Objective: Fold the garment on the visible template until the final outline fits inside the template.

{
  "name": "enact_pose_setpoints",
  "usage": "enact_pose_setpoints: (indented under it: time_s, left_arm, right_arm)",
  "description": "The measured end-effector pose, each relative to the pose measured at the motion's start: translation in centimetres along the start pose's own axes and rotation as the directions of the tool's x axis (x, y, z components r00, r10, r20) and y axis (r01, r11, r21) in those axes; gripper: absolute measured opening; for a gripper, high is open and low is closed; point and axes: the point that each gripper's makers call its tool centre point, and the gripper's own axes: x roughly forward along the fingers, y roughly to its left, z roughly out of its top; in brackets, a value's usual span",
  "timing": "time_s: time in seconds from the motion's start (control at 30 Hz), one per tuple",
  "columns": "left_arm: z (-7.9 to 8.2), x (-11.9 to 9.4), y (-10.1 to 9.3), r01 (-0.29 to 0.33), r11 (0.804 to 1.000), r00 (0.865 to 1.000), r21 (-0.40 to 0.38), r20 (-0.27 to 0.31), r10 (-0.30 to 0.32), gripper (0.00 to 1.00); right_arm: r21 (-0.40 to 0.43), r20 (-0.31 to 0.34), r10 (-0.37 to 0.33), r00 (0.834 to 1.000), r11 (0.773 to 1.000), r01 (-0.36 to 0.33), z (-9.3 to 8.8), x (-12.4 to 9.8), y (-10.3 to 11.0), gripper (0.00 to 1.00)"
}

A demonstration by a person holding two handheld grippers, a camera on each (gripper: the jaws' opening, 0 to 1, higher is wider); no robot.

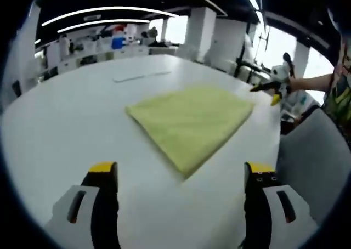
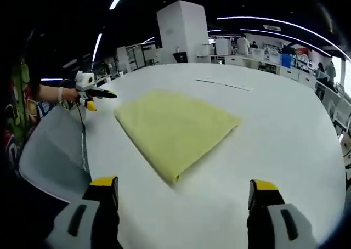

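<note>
Both your claws, left [image 1: 181, 175] and right [image 2: 181, 188], gape empty; pinch yellow cloth [image 1: 189, 123] corners mid-bench [image 1: 66, 117], fold edges square.

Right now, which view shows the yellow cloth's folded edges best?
The right gripper view: the yellow cloth lies central, sharp, its whole outline on the white table. The left gripper view shows the same cloth whole but blurrier, the far corner near the edge.

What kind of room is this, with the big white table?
Probably a large open office or lab: a yellow cloth lies on a wide white table, with desks behind and long ceiling light strips overhead.
</note>
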Motion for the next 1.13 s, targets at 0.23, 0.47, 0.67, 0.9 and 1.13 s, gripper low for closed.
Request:
enact_pose_setpoints:
  time_s: [0.23, 0.47, 0.67, 0.9, 1.13]
  left_arm:
    - [0.6, 0.0, -0.2, 0.001, 1.000, 1.000, -0.004, 0.029, -0.001, 0.97]
    - [0.6, -0.2, -0.2, 0.005, 1.000, 0.999, -0.002, 0.046, -0.005, 0.95]
    - [0.5, -0.6, -0.1, 0.012, 1.000, 0.997, -0.006, 0.071, -0.012, 0.93]
    - [1.6, -0.5, -0.5, 0.037, 0.999, 0.992, 0.007, 0.120, -0.038, 0.90]
    - [2.8, -0.6, -1.2, 0.053, 0.998, 0.984, 0.047, 0.169, -0.060, 0.87]
  right_arm:
    - [0.010, 0.022, -0.013, 1.000, 1.000, 0.012, 0.0, -0.3, 0.5, 0.99]
    - [0.023, 0.033, -0.033, 0.999, 0.999, 0.032, -0.2, -0.7, 0.1, 0.99]
    - [0.036, 0.044, -0.059, 0.997, 0.998, 0.057, -0.2, -1.0, 0.1, 0.99]
    - [0.043, 0.042, -0.098, 0.994, 0.994, 0.096, 0.0, -1.8, 0.8, 0.99]
    - [0.073, 0.054, -0.145, 0.988, 0.987, 0.141, 0.6, -2.5, 0.9, 0.99]
